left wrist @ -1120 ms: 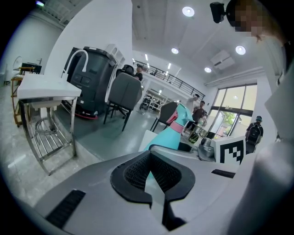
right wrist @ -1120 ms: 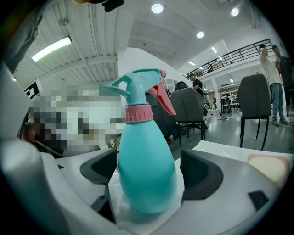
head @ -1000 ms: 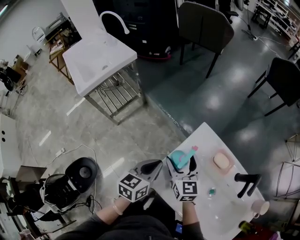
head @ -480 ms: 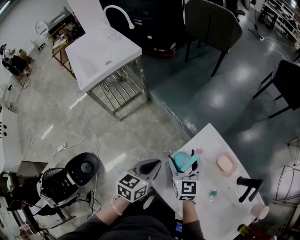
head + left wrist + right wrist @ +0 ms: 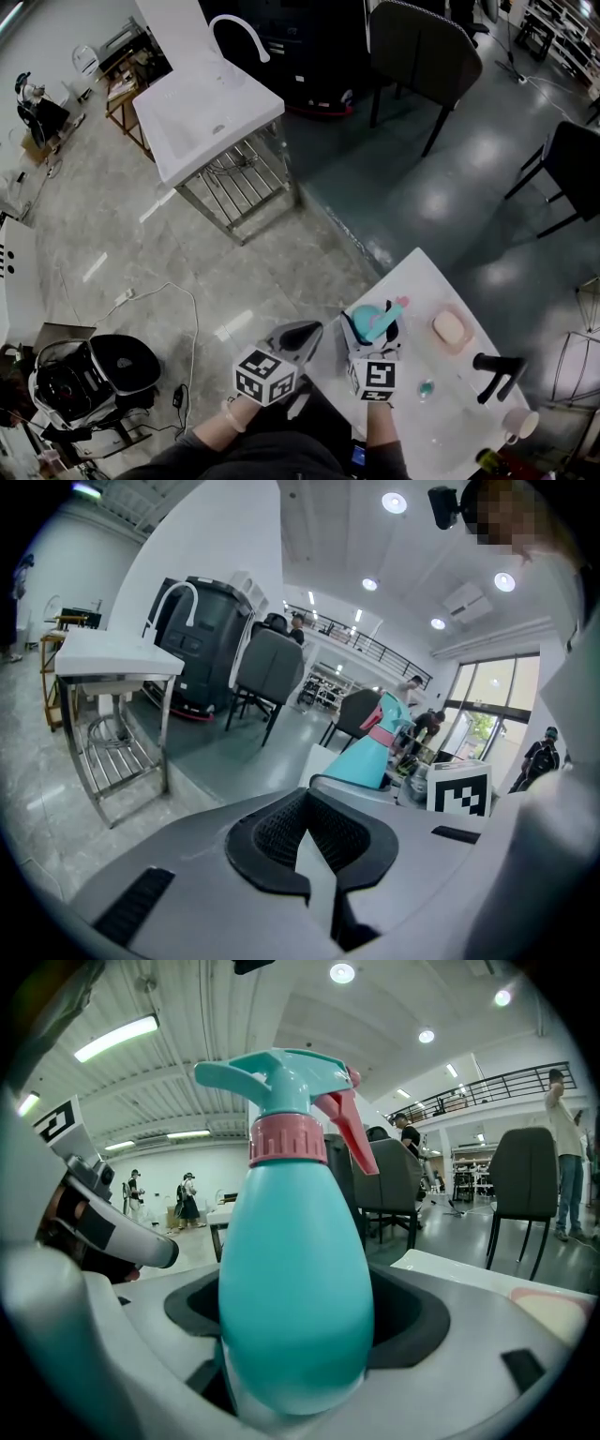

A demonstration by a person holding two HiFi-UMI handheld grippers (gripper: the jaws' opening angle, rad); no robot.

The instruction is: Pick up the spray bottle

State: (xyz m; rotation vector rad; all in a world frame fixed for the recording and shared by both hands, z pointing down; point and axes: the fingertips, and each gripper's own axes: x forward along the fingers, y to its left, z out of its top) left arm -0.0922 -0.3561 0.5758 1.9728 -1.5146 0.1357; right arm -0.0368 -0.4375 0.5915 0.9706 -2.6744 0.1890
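Observation:
The spray bottle [image 5: 295, 1279] is teal with a pink collar and a pink trigger. It stands upright between the jaws of my right gripper [image 5: 295, 1377], which is shut on its lower body. In the head view the spray bottle [image 5: 371, 321] sits in the right gripper [image 5: 368, 334] over the near left corner of the white table [image 5: 450, 436]. My left gripper [image 5: 298, 336] hangs beside it, off the table's left edge. The left gripper [image 5: 314, 844] is shut with nothing in it, and the spray bottle [image 5: 372, 755] shows just beyond it.
On the table lie a pink soap dish [image 5: 450, 328], a black handled tool [image 5: 497, 368], a small teal item [image 5: 426, 385] and a cup [image 5: 518, 423]. A white sink stand [image 5: 208, 105] and dark chairs [image 5: 419, 54] stand farther off. A black machine [image 5: 86, 373] sits on the floor at left.
The bottle stays gripped in my right gripper, held almost still. The view has drifted slightly, and the black machine on the floor has shifted to the left.

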